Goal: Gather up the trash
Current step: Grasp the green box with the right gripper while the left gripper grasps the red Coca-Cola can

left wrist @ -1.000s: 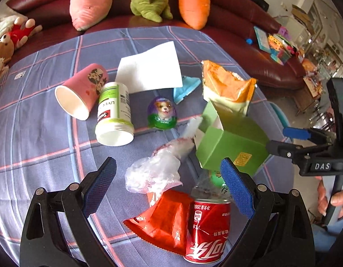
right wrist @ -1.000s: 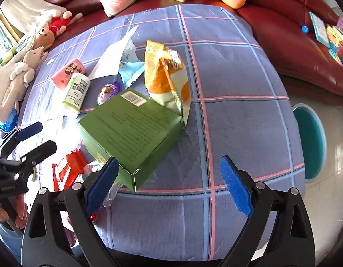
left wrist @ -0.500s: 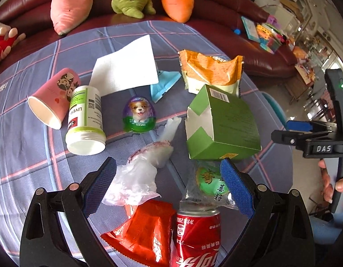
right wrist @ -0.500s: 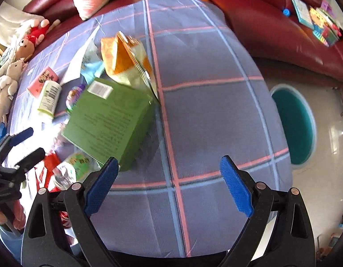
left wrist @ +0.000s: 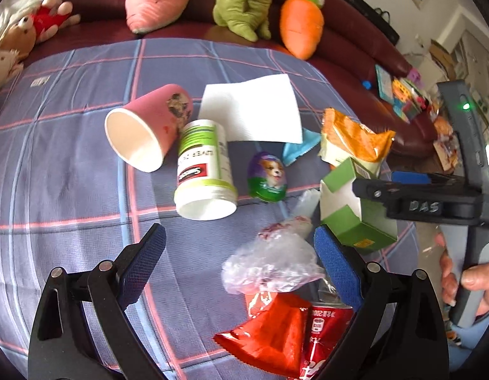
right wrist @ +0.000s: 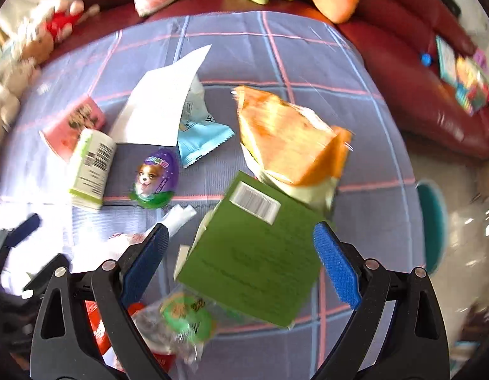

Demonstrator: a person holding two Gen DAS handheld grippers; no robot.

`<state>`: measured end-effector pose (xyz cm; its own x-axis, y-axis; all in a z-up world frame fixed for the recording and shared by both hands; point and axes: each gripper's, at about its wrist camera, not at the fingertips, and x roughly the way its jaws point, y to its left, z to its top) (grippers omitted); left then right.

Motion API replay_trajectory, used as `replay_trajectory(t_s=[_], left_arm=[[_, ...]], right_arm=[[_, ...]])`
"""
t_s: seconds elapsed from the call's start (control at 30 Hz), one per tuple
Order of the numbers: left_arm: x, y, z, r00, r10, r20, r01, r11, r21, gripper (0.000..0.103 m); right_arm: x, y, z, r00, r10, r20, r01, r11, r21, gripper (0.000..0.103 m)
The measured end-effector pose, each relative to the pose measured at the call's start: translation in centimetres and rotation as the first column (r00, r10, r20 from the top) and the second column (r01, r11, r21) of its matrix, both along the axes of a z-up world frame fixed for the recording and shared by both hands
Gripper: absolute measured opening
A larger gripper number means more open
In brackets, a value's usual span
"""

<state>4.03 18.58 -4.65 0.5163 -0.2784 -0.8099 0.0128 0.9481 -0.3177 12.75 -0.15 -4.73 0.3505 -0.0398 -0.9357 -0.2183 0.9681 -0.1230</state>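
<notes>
Trash lies on a checked blue cloth. My left gripper (left wrist: 239, 253) is open and empty above a crumpled clear plastic bag (left wrist: 271, 264), with a red wrapper (left wrist: 269, 338) and a red can (left wrist: 323, 332) near its right finger. A pink cup (left wrist: 146, 126), a white bottle (left wrist: 204, 171) and a toy egg (left wrist: 268, 177) lie beyond. My right gripper (right wrist: 241, 259) is open, directly over a green box (right wrist: 254, 253). An orange snack bag (right wrist: 288, 139) lies behind the box. The right gripper also shows in the left wrist view (left wrist: 415, 186), at the box (left wrist: 355, 209).
A white napkin (left wrist: 250, 110) and a blue sachet (right wrist: 203, 139) lie mid-table. A green round packet (right wrist: 187, 316) lies under my right gripper. A red sofa (left wrist: 355, 41) with plush toys (left wrist: 301, 28) rings the table. A teal bin (right wrist: 431, 224) stands on the floor at right.
My left gripper has swung left, so the trash sits further right in its view. My right gripper has moved in over the green box, which now lies between its fingers.
</notes>
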Motion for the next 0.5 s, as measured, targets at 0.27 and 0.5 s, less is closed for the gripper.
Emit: replay_trajectory(t_s=[0.27, 0.5], left_arm=[[0.1, -0.8, -0.3, 1.000, -0.030, -0.007, 0.030, 0.999, -0.019, 0.095], [-0.7, -4.5, 1.1, 0.995, -0.103, 0.018, 0.103, 0.995, -0.006, 0.095]], right_arm=[[-0.8, -3.8, -0.8, 0.996, -0.084, -0.011, 0.084, 0.995, -0.053, 0.089], [-3.2, -11.0, 0.2, 0.986, -0.169, 0.004, 0.169, 0.986, -0.009, 0.089]])
